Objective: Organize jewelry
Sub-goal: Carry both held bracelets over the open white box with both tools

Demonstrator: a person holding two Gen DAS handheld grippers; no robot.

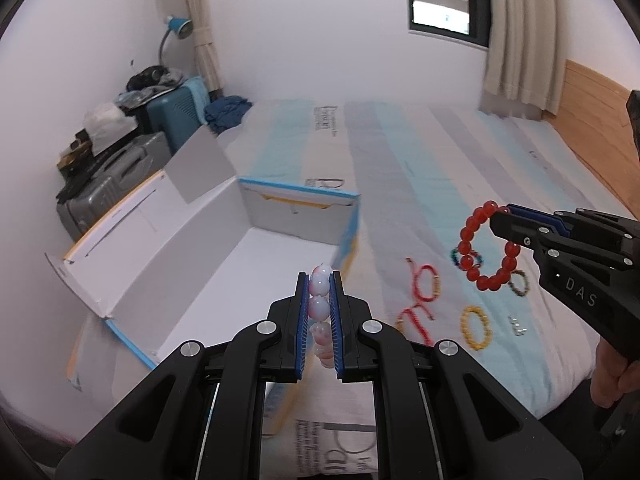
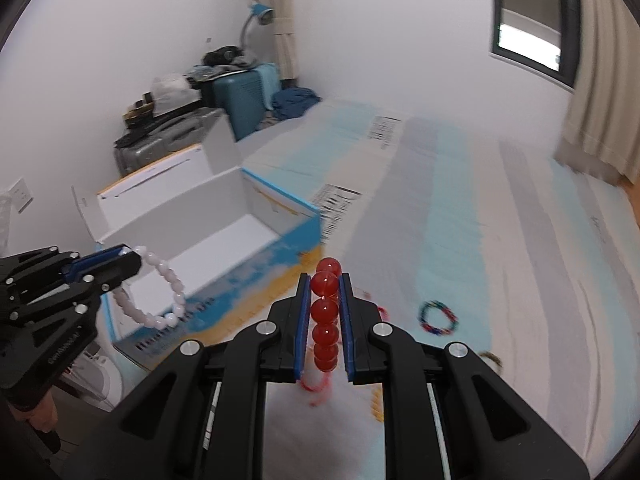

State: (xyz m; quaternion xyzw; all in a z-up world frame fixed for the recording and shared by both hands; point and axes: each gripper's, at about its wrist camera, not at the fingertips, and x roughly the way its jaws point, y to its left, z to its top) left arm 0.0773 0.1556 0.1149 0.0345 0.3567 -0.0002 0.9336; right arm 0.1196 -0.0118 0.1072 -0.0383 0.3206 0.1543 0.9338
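My left gripper (image 1: 319,280) is shut on a pale pink bead bracelet (image 1: 320,306) and holds it above the near edge of an open white and blue cardboard box (image 1: 224,264). The right wrist view shows the same left gripper (image 2: 134,254), pink bracelet (image 2: 160,300) and box (image 2: 200,256). My right gripper (image 2: 325,280) is shut on a red bead bracelet (image 2: 325,312), held in the air above the bed. In the left wrist view the right gripper (image 1: 500,216) and the hanging red bracelet (image 1: 486,250) are at the right.
On the striped bedsheet (image 1: 400,184) lie red cord bracelets (image 1: 420,300), a yellow bead bracelet (image 1: 476,326), a multicolour bracelet (image 2: 438,317), a dark bead ring (image 1: 519,283) and a small silver piece (image 1: 518,325). Suitcases (image 1: 120,184) stand beyond the box. A wooden headboard (image 1: 592,120) is far right.
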